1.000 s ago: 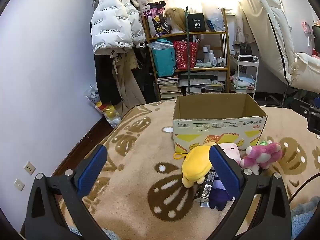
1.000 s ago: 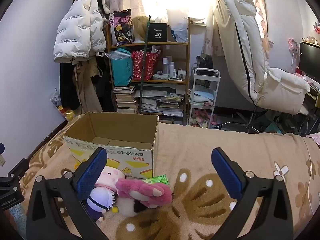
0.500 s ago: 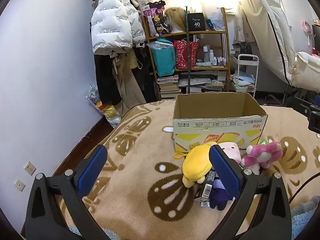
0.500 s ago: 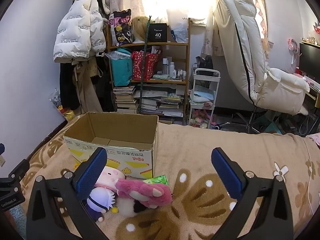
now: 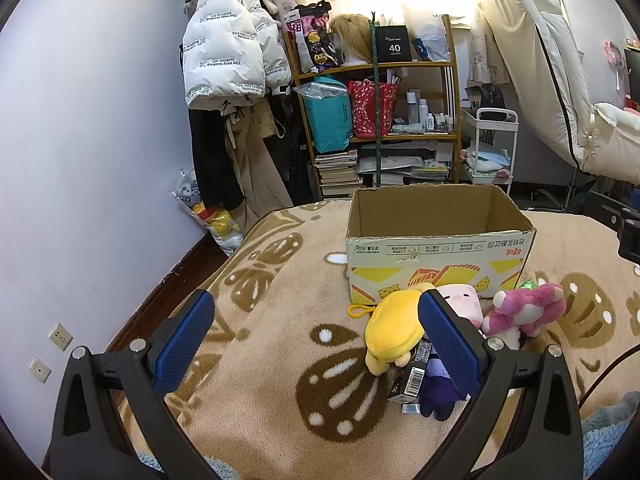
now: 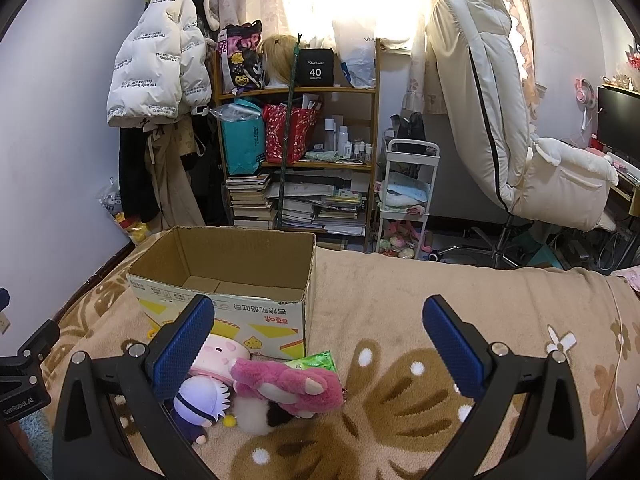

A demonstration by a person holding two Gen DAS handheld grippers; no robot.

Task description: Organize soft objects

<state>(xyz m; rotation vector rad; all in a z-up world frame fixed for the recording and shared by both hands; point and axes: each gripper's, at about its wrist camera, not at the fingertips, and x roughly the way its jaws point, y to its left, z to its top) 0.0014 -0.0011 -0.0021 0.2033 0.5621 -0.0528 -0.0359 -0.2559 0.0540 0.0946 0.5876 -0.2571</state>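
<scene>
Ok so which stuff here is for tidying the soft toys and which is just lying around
For the job: yellow plush, pink plush, pink pig plush, purple doll, box.

Lying about: green packet, barcoded carton, jacket, bookshelf, chair.

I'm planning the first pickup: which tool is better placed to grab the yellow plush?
Probably left. The yellow plush lies just ahead beside the open left tool's right finger; the right tool's view doesn't show it.
</scene>
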